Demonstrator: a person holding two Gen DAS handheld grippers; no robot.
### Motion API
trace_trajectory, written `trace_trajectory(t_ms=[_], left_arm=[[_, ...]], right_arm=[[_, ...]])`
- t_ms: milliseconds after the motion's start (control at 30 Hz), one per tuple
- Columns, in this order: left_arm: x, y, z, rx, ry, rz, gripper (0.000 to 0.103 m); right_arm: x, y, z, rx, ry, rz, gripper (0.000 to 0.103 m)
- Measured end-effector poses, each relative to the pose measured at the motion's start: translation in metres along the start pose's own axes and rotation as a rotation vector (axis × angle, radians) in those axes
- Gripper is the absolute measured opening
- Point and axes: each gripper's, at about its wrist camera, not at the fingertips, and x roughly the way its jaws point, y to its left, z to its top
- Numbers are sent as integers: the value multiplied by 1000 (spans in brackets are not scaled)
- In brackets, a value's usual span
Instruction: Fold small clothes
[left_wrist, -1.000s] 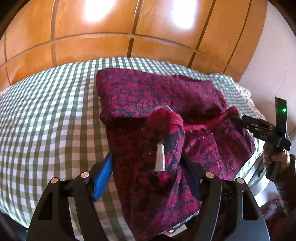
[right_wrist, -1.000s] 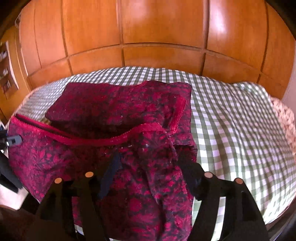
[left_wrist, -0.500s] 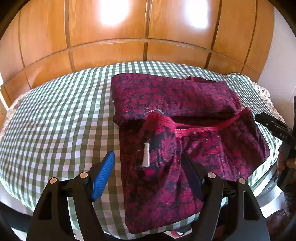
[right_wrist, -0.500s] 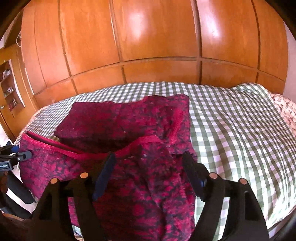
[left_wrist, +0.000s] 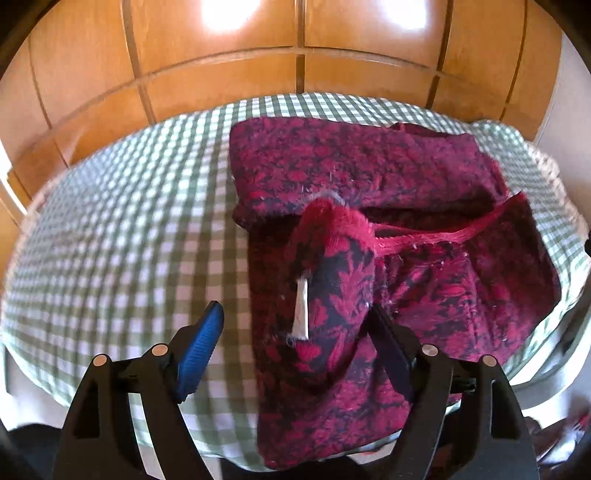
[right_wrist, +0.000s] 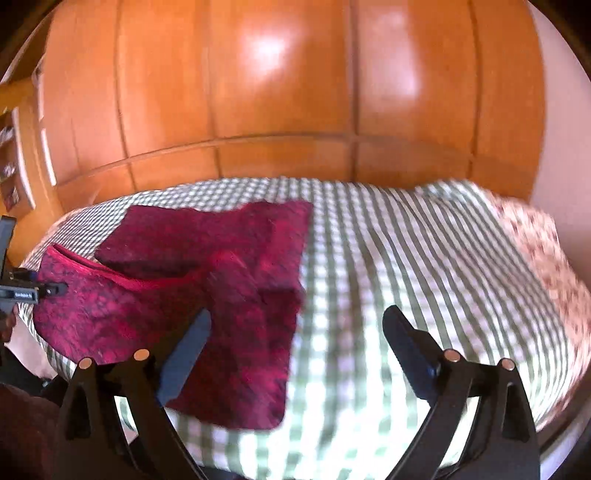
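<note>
So the dark red patterned garment (left_wrist: 369, 229) is lying on the bed (left_wrist: 122, 229) with the green checked sheet, partly folded, far half doubled over and a pink-trimmed edge running across the middle. Left claw (left_wrist: 295, 347) is right over the near corner of it, jaws opening, with a raised hump of cloth carrying a little white tag (left_wrist: 301, 314) sitting between them. From that view I can't say the pads are pressing on it, looks more like it's being let go. Right claw (right_wrist: 295, 343) has its jaws opening wide too, nothing between them but checked sheet, and the garment lies off to its left with only its left finger (right_wrist: 184, 354) over the cloth. The long axis of the near flap runs away from the left claw, so I'd guess the left hand is way better placed for the next fold
</note>
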Motion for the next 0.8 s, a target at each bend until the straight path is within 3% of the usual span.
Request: trace_trajectory(t_ms=[133, 300, 433, 567, 600, 700, 767, 800], left_arm=[[-8, -5, 2, 1, -12, 1, 78], [-10, -15, 5, 28, -8, -9, 78], [-10, -16, 9, 76, -15, 1, 78], [-6, -10, 9, 80, -9, -19, 78], [-5, -9, 9, 83, -9, -28, 78], [-5, -10, 11, 88, -16, -63, 72], [-10, -13, 12, 103, -32, -73, 72], [-12, -14, 12, 108, -37, -73, 72]], right_arm=[[9, -6, -10, 21, -2, 48, 85], [27, 5, 7, 5, -36, 109, 80], [43, 31, 30, -61, -57, 143, 78], [75, 68, 37, -174, 11, 158, 69], [83, 74, 35, -191, 36, 161, 66], [102, 84, 26, -237, 100, 103, 40], [104, 77, 24, -198, 112, 112, 36], [105, 74, 24, -178, 117, 119, 26]])
